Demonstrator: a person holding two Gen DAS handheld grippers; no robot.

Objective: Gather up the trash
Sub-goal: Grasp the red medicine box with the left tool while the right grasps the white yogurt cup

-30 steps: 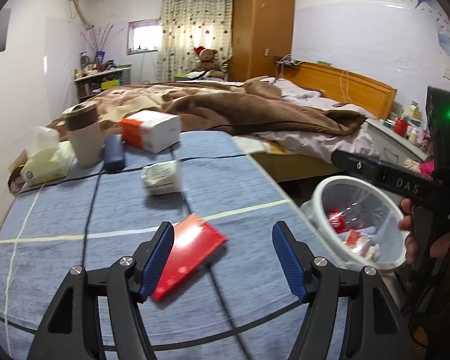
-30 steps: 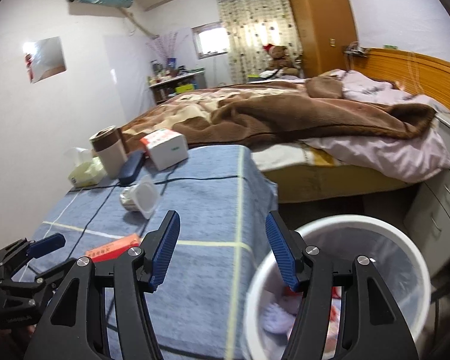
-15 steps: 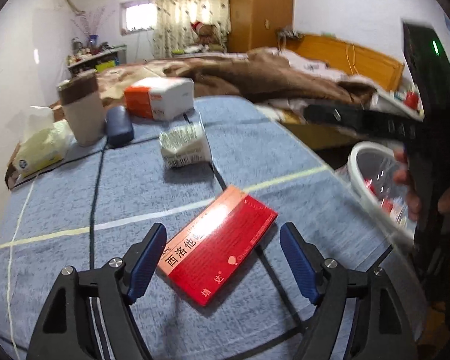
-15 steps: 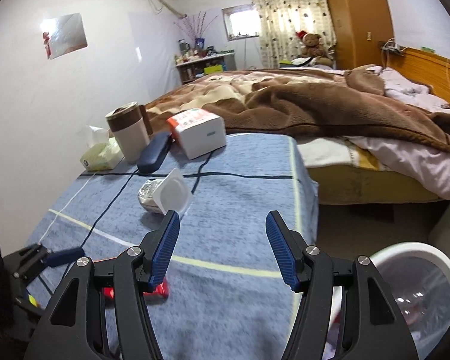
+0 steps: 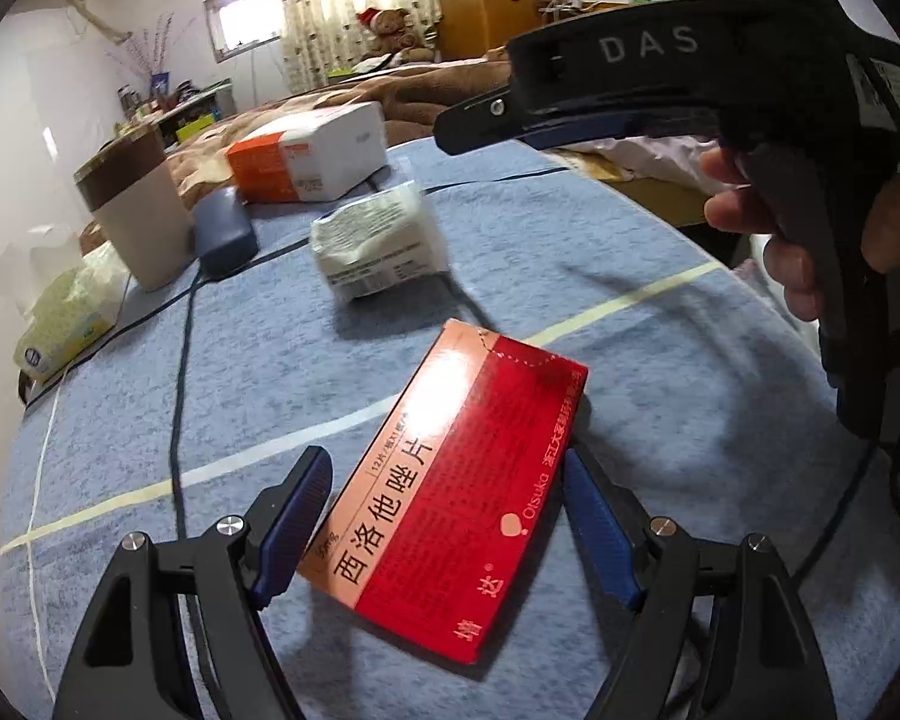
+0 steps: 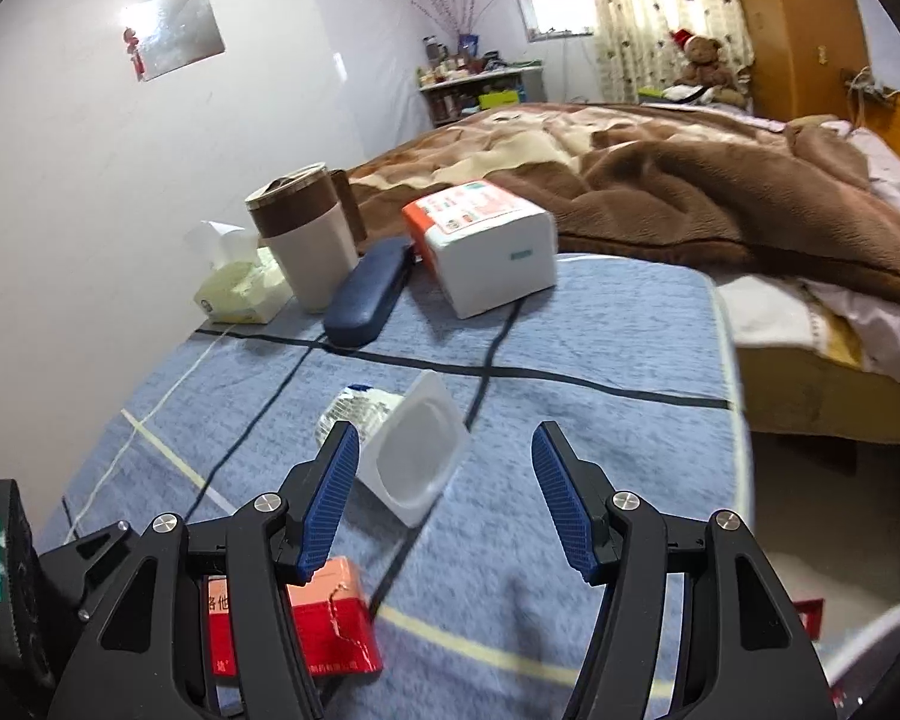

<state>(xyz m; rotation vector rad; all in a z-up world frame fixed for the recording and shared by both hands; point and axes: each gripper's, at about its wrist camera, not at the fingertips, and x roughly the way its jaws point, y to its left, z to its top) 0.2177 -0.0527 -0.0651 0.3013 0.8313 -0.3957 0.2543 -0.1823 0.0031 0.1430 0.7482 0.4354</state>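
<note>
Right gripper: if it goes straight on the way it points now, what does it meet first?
Probably the white plastic cup lying on its side on the blue cloth, just ahead of the open right gripper, though depth is unclear.

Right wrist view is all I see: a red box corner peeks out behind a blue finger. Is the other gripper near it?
Observer: Yes. The left gripper is open, one finger on either side of the red box, which lies flat on the blue cloth.
Operator: Anything printed on it?
Observer: The word Otsuka, beside Chinese characters, on its top face.
Operator: And the white cup ahead of me?
Observer: From the left wrist, the white cup lies on its side and shows a printed side wall.
</note>
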